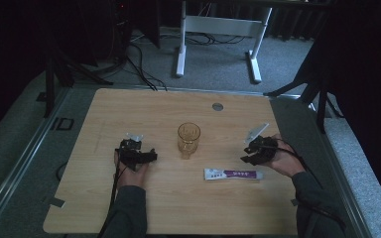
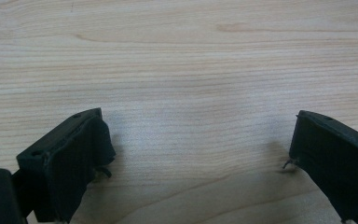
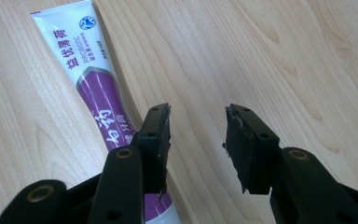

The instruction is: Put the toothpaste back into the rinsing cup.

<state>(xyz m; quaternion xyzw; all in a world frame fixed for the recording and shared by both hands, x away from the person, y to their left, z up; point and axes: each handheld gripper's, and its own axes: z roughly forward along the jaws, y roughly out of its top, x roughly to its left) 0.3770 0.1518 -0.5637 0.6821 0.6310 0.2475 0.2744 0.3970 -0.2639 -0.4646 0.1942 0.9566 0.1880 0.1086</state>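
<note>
while both rest low over the bench [image 1: 129, 208]:
left hand-held gripper [image 2: 200, 154]: spread wide, nothing between
right hand-held gripper [image 3: 198, 140]: parted, empty
toothpaste tube [image 3: 95, 88]: flat, just beside its jaw

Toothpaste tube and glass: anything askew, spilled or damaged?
Nothing stands out. The toothpaste tube lies flat and intact on the table, the glass stands upright, no spill. The right tongs stand open beside the tube.

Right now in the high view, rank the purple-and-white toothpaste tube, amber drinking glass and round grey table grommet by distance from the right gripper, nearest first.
1. Purple-and-white toothpaste tube, lying flat just beside the right gripper, toward the person.
2. Amber drinking glass, upright at table centre.
3. Round grey table grommet, near the far edge.
</note>
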